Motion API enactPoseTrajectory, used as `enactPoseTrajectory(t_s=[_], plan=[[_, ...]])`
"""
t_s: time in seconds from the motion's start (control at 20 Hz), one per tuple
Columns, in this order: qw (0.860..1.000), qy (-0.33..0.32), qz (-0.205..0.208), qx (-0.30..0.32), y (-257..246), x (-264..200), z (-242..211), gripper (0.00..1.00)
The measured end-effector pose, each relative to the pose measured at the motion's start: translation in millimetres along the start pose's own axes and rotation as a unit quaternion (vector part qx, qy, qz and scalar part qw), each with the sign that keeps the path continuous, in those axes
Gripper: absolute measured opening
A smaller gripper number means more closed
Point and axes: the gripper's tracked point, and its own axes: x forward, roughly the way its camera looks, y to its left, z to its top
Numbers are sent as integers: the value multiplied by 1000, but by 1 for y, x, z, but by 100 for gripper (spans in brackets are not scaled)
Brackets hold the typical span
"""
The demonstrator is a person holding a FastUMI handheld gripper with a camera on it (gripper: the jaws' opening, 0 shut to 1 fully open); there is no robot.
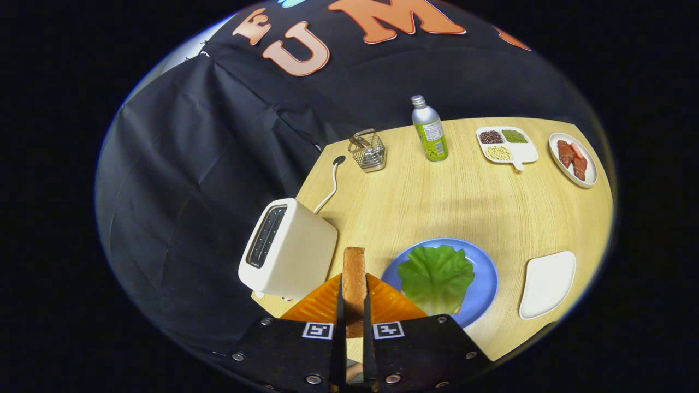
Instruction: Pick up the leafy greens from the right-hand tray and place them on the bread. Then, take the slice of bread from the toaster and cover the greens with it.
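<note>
Bread [354, 284] stands on edge low in the frame's centre, clamped between your fingers [354, 322], just right of the toaster [289, 248]. The greens [436, 277] already lie on the blue plate [486, 284] to the lower right, hiding most of the slice beneath. Your grip looks thin and edge-on, so the slice could pivot or slip as you tilt it flat. Come down off-centre and it may drag the greens sideways or overhang the plate onto the bench [464, 196].
</note>
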Motion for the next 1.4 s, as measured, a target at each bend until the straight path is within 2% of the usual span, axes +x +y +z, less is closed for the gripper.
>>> enactPoseTrajectory(t_s=[0.65, 0.95, 1.15, 1.4], plan=[[997, 12, -36, 64, -88, 35, -28, 12], [995, -6, -35, 89, -113, 38, -34, 12], [996, -19, -49, 73, -126, 41, -40, 17], [995, -34, -88, 22, -144, 46, -47, 36]])
